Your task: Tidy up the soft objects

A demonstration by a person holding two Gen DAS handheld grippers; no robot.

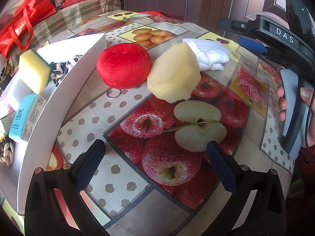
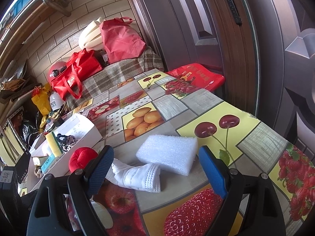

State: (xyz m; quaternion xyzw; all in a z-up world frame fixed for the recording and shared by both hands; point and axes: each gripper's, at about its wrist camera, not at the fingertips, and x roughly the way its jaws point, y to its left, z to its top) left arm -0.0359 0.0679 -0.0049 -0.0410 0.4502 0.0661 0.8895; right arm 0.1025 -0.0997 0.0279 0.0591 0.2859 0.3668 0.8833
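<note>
A red plush apple (image 1: 124, 64) and a pale yellow sponge (image 1: 173, 72) lie side by side on the fruit-print tablecloth, with a crumpled white cloth (image 1: 208, 55) behind them. My left gripper (image 1: 157, 153) stands open and apart from them, nearer the camera, with nothing between its fingers. In the right wrist view, my right gripper (image 2: 156, 151) is open just short of a white foam block (image 2: 167, 153) and the white cloth (image 2: 137, 175); its pads touch neither. The red plush apple (image 2: 80, 159) shows left of its left finger. A hand (image 1: 295, 102) holds the right gripper (image 1: 230, 31).
A white box (image 1: 65, 90) at the left holds a yellow-green sponge (image 1: 34, 70), a patterned cloth (image 1: 61, 70) and a blue packet (image 1: 25, 118). Red bags (image 2: 78, 72) sit on a plaid cover behind the table. A dark door (image 2: 196, 19) stands beyond the table's far edge.
</note>
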